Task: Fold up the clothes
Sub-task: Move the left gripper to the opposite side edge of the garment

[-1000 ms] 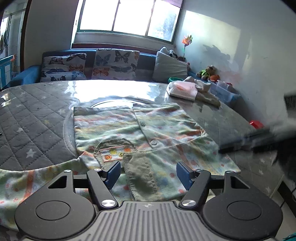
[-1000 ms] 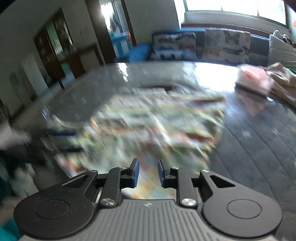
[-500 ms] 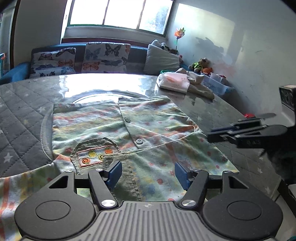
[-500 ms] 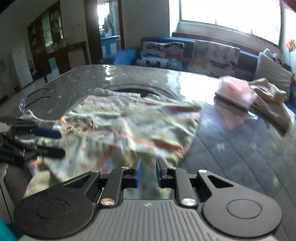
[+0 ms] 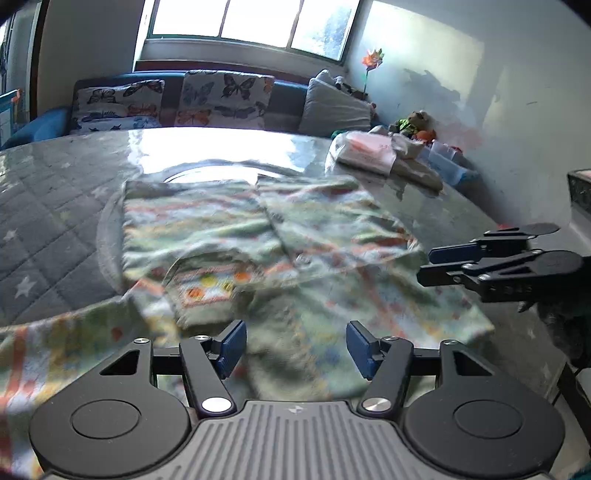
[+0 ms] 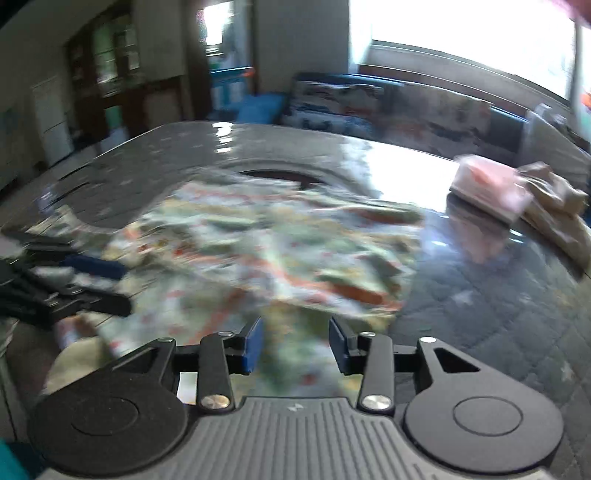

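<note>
both jaws gape wide and empty over the patterned garment (image 5: 258,236) on the quilted table (image 5: 48,221).

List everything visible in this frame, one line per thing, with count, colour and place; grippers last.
Patterned garment: one, pale green with orange and red print, spread on the table in front of both grippers.
Table: one, grey quilted star cover under a glossy sheet.
Folded clothes pile: one, pink, white and beige, far right of the table.
Butterfly cushions: two, white with a butterfly print, on the blue sofa.
Grey pillow: one, right end of the sofa.
Window: one, bright, above the sofa.
Left gripper: open, over the garment's near edge.
Right gripper: open, over the garment's right side.
</note>
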Demonstrator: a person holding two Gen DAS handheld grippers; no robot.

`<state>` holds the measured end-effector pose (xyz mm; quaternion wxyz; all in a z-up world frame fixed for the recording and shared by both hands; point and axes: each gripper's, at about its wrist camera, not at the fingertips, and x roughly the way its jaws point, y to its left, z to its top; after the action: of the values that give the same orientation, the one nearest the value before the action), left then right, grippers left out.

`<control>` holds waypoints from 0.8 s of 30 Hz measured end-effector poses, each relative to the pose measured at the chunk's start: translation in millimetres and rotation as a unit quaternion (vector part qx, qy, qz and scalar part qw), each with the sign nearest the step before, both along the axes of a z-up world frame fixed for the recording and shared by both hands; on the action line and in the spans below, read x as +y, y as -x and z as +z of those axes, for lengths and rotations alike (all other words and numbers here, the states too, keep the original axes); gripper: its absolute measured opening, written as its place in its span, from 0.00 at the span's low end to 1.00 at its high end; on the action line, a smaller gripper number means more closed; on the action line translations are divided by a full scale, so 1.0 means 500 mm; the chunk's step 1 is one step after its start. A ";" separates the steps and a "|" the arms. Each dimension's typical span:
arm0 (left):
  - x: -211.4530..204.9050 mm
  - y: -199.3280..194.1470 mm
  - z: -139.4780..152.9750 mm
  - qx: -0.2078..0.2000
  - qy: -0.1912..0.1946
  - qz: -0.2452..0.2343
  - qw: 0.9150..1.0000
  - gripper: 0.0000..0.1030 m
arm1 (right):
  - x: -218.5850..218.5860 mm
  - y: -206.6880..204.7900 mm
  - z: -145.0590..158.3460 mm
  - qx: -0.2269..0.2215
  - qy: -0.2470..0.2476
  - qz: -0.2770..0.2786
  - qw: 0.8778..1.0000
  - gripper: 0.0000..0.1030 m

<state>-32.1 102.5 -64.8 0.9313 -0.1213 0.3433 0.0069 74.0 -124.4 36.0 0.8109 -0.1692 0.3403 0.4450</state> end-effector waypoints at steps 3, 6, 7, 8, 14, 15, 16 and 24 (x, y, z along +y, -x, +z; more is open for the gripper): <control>0.007 0.025 0.002 -0.005 -0.001 0.016 1.000 0.61 | 0.018 0.028 -0.017 0.006 0.018 0.024 1.000 0.38; 0.014 0.051 0.005 -0.009 -0.002 0.031 0.999 0.61 | 0.031 0.054 -0.017 -0.014 0.033 0.040 0.999 0.38; 0.015 0.059 0.007 -0.012 -0.005 0.036 0.999 0.59 | 0.035 0.062 -0.013 -0.019 0.031 0.046 0.998 0.38; 0.016 0.066 0.010 -0.016 -0.009 0.041 0.999 0.58 | 0.041 0.070 -0.008 -0.020 0.026 0.052 0.998 0.39; 0.016 0.074 0.005 -0.004 -0.046 0.053 0.998 0.41 | 0.096 0.106 -0.012 -0.020 0.011 0.091 0.996 0.40; 0.014 0.076 0.003 -0.001 -0.054 0.055 0.997 0.41 | 0.103 0.110 -0.016 -0.021 0.015 0.095 0.995 0.40; 0.014 0.080 0.005 0.000 -0.059 0.058 0.997 0.41 | 0.108 0.114 -0.018 -0.023 0.019 0.099 0.995 0.40; 0.070 0.146 0.035 -0.026 -0.038 0.129 0.991 0.43 | 0.156 0.144 -0.002 -0.046 0.002 0.132 0.990 0.40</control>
<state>-105.1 137.2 -47.4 0.9352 -0.1295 0.2998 0.1372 2.2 -46.5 35.1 0.7599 -0.2342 0.2779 0.5389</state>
